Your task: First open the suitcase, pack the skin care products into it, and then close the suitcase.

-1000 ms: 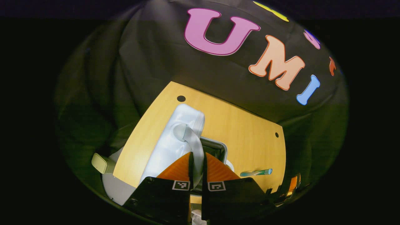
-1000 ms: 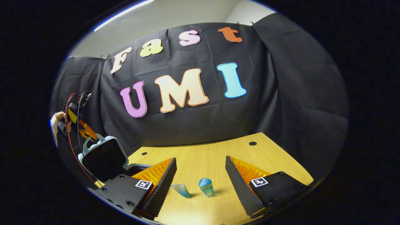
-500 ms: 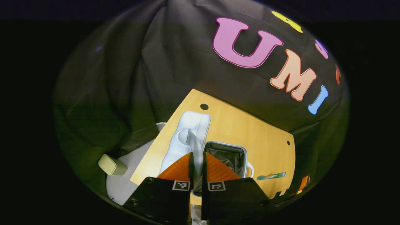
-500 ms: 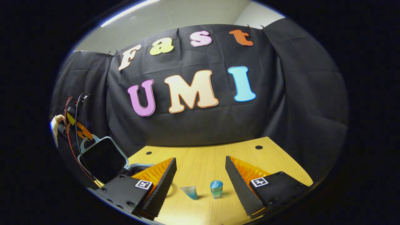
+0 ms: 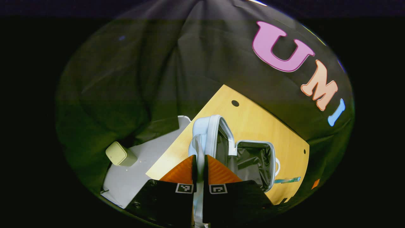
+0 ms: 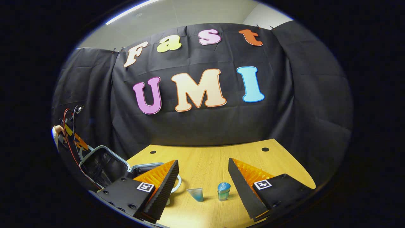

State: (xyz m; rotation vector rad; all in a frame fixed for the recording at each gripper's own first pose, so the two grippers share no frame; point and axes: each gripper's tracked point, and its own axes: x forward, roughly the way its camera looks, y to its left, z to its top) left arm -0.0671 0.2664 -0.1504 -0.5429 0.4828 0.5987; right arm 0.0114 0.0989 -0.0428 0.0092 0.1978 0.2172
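We've got the left gripper [image 5: 199,160] pinched tight on the pale-blue handle strap [image 5: 198,148] of the light-blue suitcase's lid [image 5: 208,134], lid tipped up at 12 o'clock, dark-lined base [image 5: 253,161] at 3. Right gripper [image 6: 202,177] gapes wide w/ nothing held; blue-capped bottle [image 6: 223,191] & clear tube [image 6: 196,193] sit btwn its fingers on the wooden table [image 6: 205,158].

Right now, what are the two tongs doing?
Left tongs: shut on the suitcase lid's handle.
Right tongs: open, holding nothing, above the table.
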